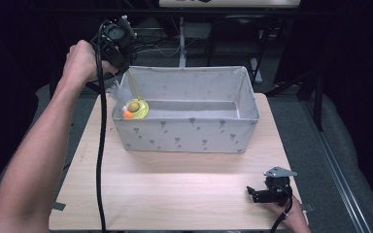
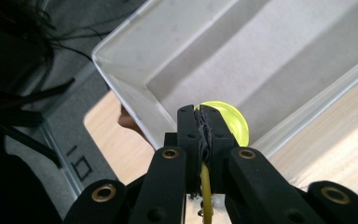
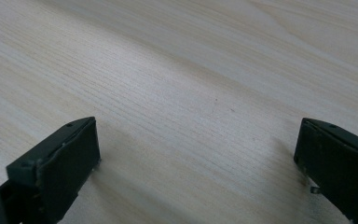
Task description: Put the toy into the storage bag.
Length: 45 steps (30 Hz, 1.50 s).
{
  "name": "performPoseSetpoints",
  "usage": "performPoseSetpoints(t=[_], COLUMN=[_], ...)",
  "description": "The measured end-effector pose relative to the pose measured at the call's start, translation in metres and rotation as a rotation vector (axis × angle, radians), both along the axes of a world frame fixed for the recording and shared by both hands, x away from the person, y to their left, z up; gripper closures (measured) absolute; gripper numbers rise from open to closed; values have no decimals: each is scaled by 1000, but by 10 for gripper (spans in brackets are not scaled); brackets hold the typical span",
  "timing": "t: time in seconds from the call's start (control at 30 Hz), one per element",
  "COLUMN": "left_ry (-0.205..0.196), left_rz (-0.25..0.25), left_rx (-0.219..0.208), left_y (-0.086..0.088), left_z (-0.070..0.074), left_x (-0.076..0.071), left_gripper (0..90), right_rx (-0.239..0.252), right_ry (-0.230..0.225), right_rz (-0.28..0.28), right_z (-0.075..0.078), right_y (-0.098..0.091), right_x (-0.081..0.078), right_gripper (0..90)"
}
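Round yellow-green toy with an orange bit and a pale ball at its middle (image 1: 136, 108), hanging inside the left end of the grey fabric bin with the small printed pattern (image 1: 189, 136), apparently above its floor. Pinched by a thin yellow edge in the left gripper (image 2: 200, 122), jaws pressed tight together on it, hand raised over the bin's far left corner. Right gripper (image 1: 257, 193) at the near right of the pale wooden table (image 1: 175, 189), jaws spread wide, nothing between them. Risk, probably: so narrow a grip letting the toy twist or slip free early, or the toy catching the soft bin wall and dragging it.
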<state>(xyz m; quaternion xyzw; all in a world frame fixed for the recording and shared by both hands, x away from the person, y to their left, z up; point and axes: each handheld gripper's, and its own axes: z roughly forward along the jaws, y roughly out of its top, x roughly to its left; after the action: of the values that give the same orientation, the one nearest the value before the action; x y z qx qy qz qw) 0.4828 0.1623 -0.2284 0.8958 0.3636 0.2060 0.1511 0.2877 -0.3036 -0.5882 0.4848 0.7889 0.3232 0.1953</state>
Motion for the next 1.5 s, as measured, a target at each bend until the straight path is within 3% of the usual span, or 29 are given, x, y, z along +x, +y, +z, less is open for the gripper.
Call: performPoseSetpoints(t=[0.93, 1.5], left_ry=[193, 265], left_rz=[36, 60], left_rx=[116, 108], left_y=[-3, -2], left_z=[-80, -111], left_x=[17, 23], left_gripper=[880, 878], right_rx=[0, 0], right_ry=[0, 0], right_rz=[-1, 0], right_z=[0, 0], right_y=[0, 0], right_x=[0, 0], right_gripper=[0, 0])
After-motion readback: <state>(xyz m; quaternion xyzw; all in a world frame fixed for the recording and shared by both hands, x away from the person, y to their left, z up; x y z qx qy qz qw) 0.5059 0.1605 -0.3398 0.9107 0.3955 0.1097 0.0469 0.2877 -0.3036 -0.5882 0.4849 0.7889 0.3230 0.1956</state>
